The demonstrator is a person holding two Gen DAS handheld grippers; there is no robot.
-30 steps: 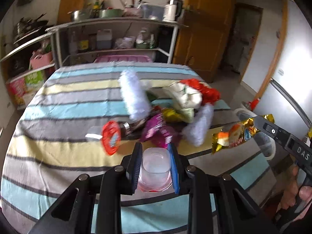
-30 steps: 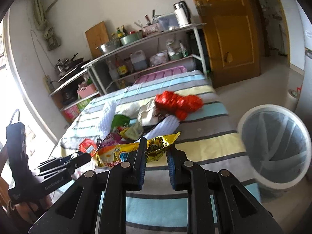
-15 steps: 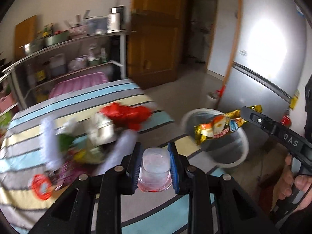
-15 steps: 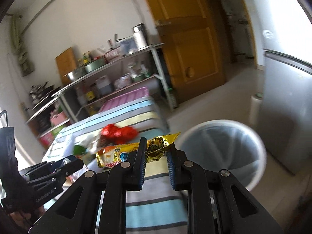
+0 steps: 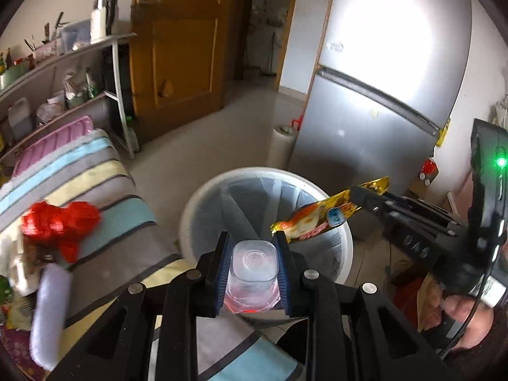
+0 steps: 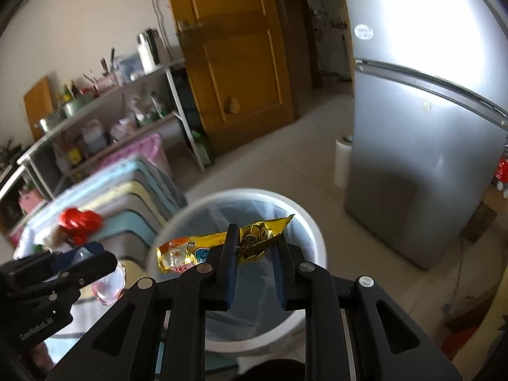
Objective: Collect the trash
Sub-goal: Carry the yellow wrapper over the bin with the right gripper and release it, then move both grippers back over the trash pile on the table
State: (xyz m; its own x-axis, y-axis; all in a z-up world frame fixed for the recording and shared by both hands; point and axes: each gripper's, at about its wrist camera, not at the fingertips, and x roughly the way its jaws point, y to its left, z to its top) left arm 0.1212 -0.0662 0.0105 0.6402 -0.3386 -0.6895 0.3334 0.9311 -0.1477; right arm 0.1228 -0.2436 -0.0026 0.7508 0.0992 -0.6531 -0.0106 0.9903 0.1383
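**Carrying two pieces of trash to the bin**

Hovering above the bin (image 5: 344, 244), both grippers had loads. The left gripper (image 5: 254, 266) was clamped on a clear plastic cup (image 5: 252, 270), held over the bin's near rim beside the striped table (image 5: 104, 222). The right gripper (image 6: 254, 254) pinched a gold snack wrapper (image 6: 222, 247) over the bin's open mouth. The step looked like delivery: next, each grip would need to loosen with its item fully inside the rim. A red bag (image 5: 60, 222) and other litter waited on the table.
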